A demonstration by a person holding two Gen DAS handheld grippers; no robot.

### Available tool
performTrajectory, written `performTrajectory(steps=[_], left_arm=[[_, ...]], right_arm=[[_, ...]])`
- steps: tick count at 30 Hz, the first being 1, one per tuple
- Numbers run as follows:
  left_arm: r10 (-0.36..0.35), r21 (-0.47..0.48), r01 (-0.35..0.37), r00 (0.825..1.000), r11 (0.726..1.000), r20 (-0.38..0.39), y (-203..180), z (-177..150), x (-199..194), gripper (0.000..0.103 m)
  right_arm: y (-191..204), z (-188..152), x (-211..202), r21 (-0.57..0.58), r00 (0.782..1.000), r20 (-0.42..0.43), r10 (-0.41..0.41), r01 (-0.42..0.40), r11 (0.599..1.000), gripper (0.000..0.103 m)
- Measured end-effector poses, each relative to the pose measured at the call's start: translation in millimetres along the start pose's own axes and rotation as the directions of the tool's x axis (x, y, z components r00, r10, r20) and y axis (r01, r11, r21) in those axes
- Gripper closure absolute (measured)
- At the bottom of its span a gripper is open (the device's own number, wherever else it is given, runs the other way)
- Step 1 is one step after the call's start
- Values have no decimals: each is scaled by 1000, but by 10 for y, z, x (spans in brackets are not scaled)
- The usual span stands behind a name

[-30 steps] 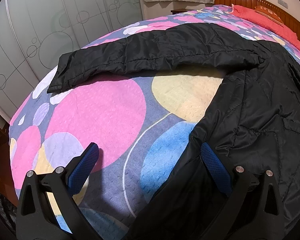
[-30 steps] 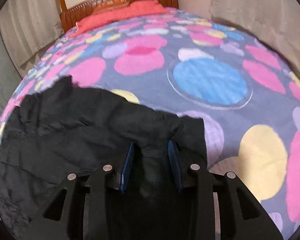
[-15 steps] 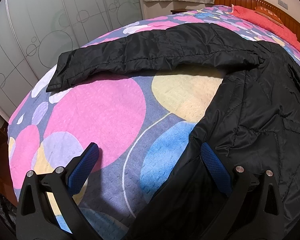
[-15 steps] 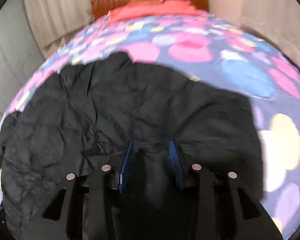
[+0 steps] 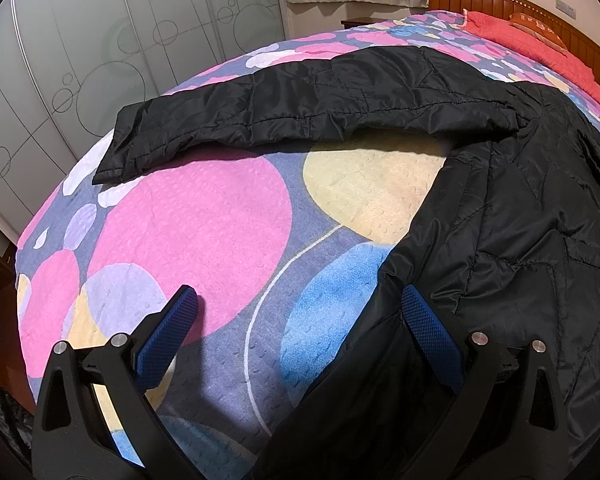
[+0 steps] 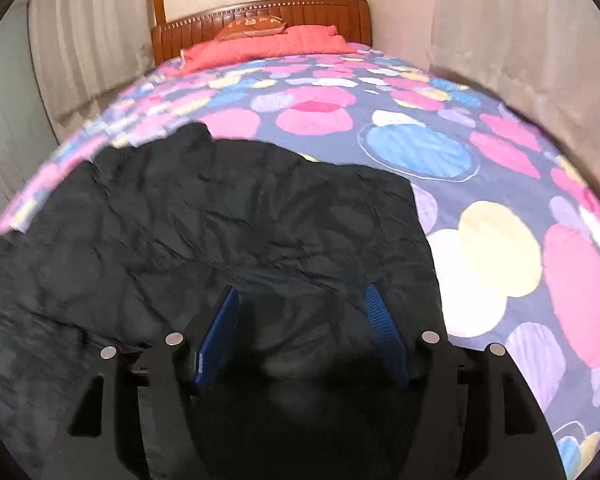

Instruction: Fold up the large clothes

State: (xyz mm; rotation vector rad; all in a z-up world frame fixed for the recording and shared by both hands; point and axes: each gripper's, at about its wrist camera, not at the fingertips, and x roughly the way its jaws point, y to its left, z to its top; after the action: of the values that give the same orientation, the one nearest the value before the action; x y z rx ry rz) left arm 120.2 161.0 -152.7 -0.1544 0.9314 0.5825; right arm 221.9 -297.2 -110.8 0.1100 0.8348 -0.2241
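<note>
With the right tool [image 6: 304, 320] just spreading its jaws over the folded-in side, the black jacket [image 6: 220, 220] lies flat on the bed [image 6: 480, 184].
Nothing is pinched between those blue pads now, so the puffy flap is free and may spring back or slide open. Over on the other side the left tool [image 5: 300, 316] gapes wide, gripping nothing, its right pad on the hem, and the long sleeve [image 5: 300, 96] lies stretched out across the spotted cover, where a careless pull could drag the whole body askew.
</note>
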Motion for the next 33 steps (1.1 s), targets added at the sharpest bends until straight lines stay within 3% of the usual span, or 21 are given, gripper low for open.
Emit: performTrajectory(steps=[3, 8, 14, 16, 20, 22, 24, 27, 33], left_arm=[[-8, -6, 8, 1000, 1000, -2, 2, -3, -3, 2], [-43, -31, 42, 999, 999, -20, 57, 11, 19, 2], [-147, -51, 143, 987, 988, -71, 223, 80, 20, 2], [-186, -123, 180, 982, 976, -38, 437, 88, -32, 2], [-215, -294, 203, 977, 934, -6, 970, 167, 107, 2], [-236, -368, 239, 970, 899, 53, 1243, 254, 205, 2], [-221, -403, 239, 971, 883, 92, 1448, 381, 329, 2], [-261, -485, 297, 955, 823, 142, 1730, 526, 609, 2], [-270, -553, 333, 943, 764, 195, 1995, 818, 876, 2]], right_arm=[[-15, -79, 192, -2, 1000, -19, -17, 16, 1000, 38], [30, -121, 181, -34, 999, -9, -48, 48, 998, 36], [26, -155, 152, -26, 999, 1, -38, 38, 999, 35], [20, -168, 140, -22, 1000, 4, -30, 30, 999, 34], [22, -173, 134, -23, 1000, 7, -22, 22, 999, 32], [33, -175, 132, -25, 1000, 9, -24, 24, 999, 32], [36, -178, 130, -25, 1000, 10, -23, 23, 999, 32], [37, -179, 128, -27, 1000, 11, -26, 26, 999, 32], [32, -180, 125, -26, 1000, 11, -23, 23, 999, 31]])
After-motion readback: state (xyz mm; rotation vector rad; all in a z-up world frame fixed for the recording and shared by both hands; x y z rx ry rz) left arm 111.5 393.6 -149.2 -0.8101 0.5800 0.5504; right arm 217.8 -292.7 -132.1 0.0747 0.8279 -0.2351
